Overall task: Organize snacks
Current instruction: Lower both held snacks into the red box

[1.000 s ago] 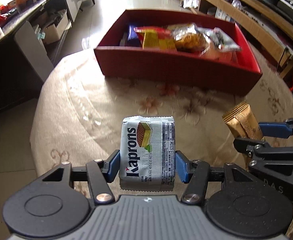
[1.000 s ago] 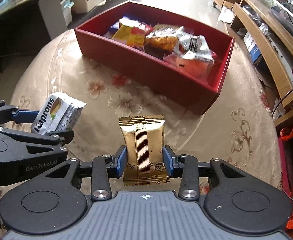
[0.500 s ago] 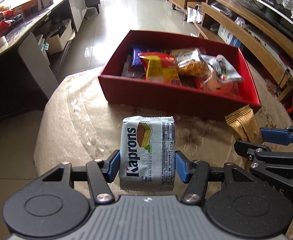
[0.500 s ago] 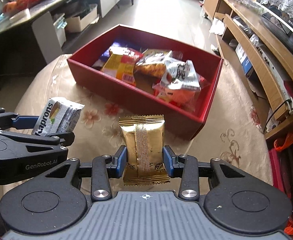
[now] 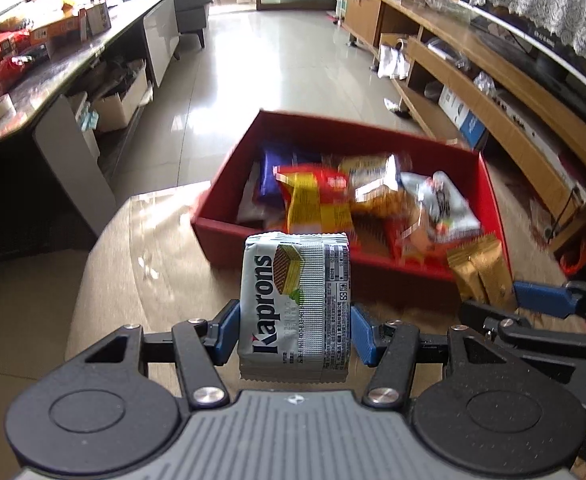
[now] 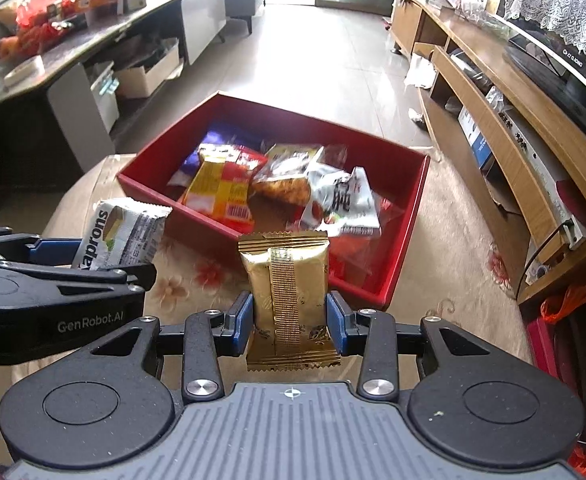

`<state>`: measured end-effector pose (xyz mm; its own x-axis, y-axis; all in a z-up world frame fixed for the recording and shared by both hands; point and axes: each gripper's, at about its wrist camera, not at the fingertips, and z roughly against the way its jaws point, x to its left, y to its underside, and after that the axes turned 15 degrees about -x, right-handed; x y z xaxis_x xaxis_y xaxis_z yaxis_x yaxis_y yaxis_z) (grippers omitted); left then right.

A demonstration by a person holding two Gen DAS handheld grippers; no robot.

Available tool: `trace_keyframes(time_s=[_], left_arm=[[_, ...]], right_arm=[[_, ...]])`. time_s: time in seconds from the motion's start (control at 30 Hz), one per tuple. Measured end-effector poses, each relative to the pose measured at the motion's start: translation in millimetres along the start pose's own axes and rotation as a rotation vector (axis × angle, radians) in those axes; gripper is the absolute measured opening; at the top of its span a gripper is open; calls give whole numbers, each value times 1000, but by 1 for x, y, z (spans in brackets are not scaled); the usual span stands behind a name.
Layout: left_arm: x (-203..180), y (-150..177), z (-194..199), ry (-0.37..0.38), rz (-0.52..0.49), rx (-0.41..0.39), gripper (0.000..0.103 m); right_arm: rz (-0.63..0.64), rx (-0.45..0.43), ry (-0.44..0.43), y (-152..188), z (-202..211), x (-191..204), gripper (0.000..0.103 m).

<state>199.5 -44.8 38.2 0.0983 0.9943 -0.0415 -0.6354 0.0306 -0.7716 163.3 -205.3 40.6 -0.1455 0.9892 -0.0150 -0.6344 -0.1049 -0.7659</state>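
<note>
Careful: your left gripper (image 5: 295,334) clamps the wafer pack (image 5: 296,304), your right gripper (image 6: 289,322) the gold packet (image 6: 287,300), both short of the red box (image 6: 407,216); released here, they'd land on the table, and the grippers may collide

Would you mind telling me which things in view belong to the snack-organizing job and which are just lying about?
Part of the job:
- Kaprons wafer pack, held in the left gripper
- gold snack packet, held in the right gripper
- red box with snack bags inside

Just lying about:
- cardboard boxes under the dark counter
- wooden TV shelf
- white bag on the floor
</note>
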Motion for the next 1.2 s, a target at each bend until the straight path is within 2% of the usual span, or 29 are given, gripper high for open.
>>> trace_keyframes(time_s=[0.47,1.2], left_arm=[[-10,-37,-25,-10,31,-50,53],[-23,-51,-76,-44,0,-36,53]], right_arm=[[-69,-36,10,-31,-21,-18,47],[-110,-39,28,-43,-63,-34,47]])
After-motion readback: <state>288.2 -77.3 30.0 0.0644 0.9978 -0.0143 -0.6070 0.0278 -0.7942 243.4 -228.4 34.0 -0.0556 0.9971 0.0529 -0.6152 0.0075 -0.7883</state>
